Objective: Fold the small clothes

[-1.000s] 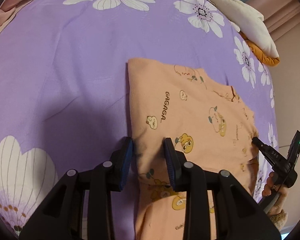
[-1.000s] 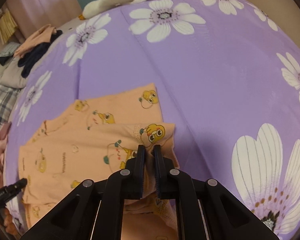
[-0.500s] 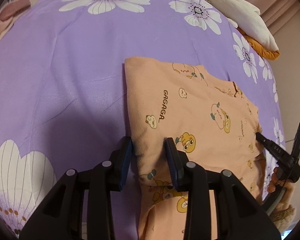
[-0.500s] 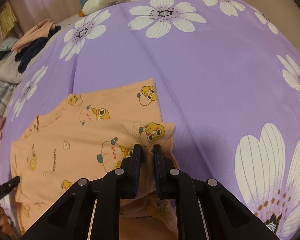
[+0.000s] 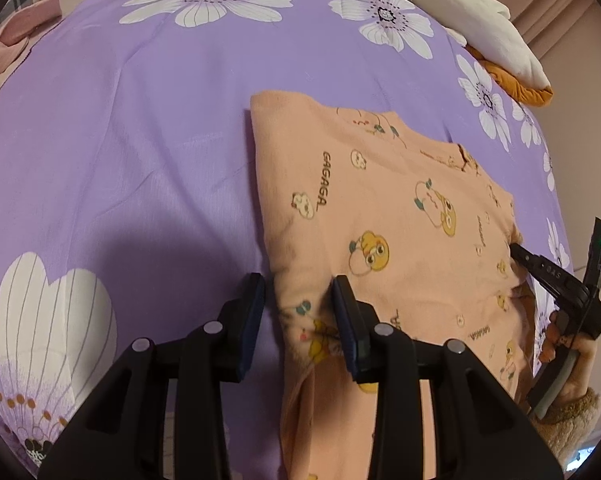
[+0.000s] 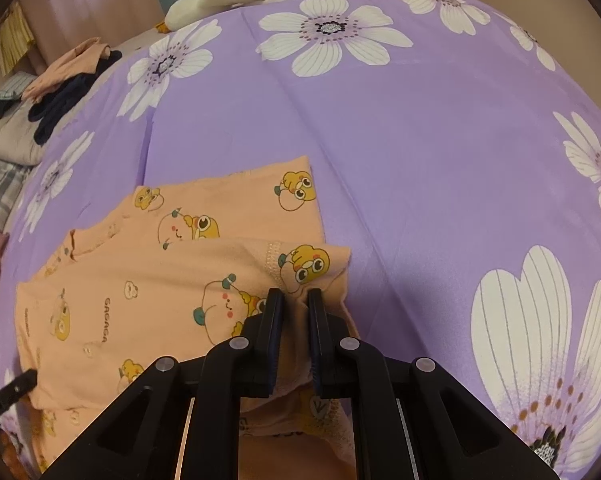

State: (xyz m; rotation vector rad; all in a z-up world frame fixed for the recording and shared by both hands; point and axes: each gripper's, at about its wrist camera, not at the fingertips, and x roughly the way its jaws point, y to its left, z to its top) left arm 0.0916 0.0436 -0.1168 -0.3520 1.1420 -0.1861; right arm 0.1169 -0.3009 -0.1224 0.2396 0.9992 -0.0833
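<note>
Pinching the near hem fold, my right gripper [image 6: 294, 304] holds the peach shirt [image 6: 152, 288], lower left on the bedspread [image 6: 420, 140]. My left gripper [image 5: 298, 300] straddles its edge, unclenched. Soft, light, floppy: I judge doubled edges grip best.

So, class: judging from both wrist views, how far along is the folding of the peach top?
Done: the peach top lies on the purple bedspread, one side folded in. In hand: the right tool pinches a cuff edge; the left tool straddles the opposite edge without pinching it. Left: the final fold, then the clothes pile.
</note>
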